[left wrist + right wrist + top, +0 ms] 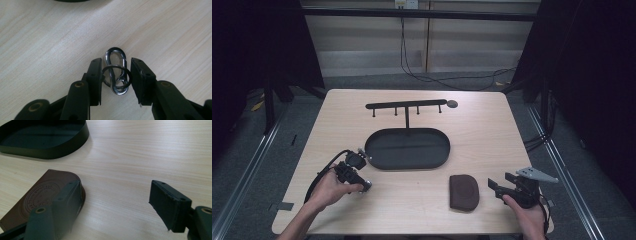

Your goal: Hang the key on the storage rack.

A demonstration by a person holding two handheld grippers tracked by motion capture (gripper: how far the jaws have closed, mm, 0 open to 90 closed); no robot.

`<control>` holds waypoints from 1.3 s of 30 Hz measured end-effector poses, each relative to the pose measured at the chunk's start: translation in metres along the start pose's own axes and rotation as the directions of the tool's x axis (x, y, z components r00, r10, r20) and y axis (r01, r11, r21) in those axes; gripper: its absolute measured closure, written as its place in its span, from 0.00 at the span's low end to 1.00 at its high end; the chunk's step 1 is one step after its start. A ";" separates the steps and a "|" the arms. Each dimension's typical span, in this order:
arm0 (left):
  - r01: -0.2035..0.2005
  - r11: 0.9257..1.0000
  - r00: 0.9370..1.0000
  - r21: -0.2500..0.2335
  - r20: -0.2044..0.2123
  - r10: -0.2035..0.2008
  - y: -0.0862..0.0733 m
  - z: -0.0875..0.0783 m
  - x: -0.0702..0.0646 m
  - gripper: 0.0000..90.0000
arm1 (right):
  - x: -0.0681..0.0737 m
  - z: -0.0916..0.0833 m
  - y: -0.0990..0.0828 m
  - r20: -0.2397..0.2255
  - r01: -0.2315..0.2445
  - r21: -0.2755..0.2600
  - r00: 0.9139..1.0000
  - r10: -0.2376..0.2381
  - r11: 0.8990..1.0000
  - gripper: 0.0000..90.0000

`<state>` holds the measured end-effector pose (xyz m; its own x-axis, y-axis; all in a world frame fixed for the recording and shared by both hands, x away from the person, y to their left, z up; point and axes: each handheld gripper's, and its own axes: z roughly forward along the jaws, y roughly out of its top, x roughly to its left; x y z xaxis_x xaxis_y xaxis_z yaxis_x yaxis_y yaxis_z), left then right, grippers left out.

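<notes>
A silver carabiner (115, 71) with a dark ring threaded through it lies flat on the wooden table. My left gripper (116, 62) is shut on it, one black pad against each side of the ring. In the high view this gripper (357, 160) sits at the front left, just off the left end of the black oval tray (407, 165). A brown leather pouch (463, 191) with an embossed round seal lies at the front right. My right gripper (501, 182) rests to the right of it, open; its left jaw overlaps the pouch (45, 192) and bare table shows between its jaws (117, 187).
A black rack with several hooks (406, 105) stands behind the tray on a thin post. The tray's low wall (50, 152) is at the upper left of the right gripper view. Cables run over the floor beyond the table's far edge.
</notes>
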<state>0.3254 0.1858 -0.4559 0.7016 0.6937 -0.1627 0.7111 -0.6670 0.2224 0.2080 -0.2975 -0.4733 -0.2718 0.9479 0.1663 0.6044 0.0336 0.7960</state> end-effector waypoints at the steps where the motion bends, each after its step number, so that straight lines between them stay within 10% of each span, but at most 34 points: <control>1: 0.000 1.000 1.000 0.000 0.000 0.000 0.000 0.000 0.000 0.70 | 0.000 0.000 0.000 0.000 0.000 0.000 1.000 0.000 1.000 0.29; 39: -0.093 0.995 0.993 0.028 -0.064 0.095 0.015 -0.051 -0.010 0.70 | 0.000 0.000 0.000 -0.001 -0.002 0.001 1.000 0.002 1.000 0.28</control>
<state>0.3267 0.1821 -0.4021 0.7614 0.6435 -0.0793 0.6438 -0.7359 0.2100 0.2080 -0.2975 -0.4734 -0.2717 0.9475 0.1684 0.6056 0.0324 0.7951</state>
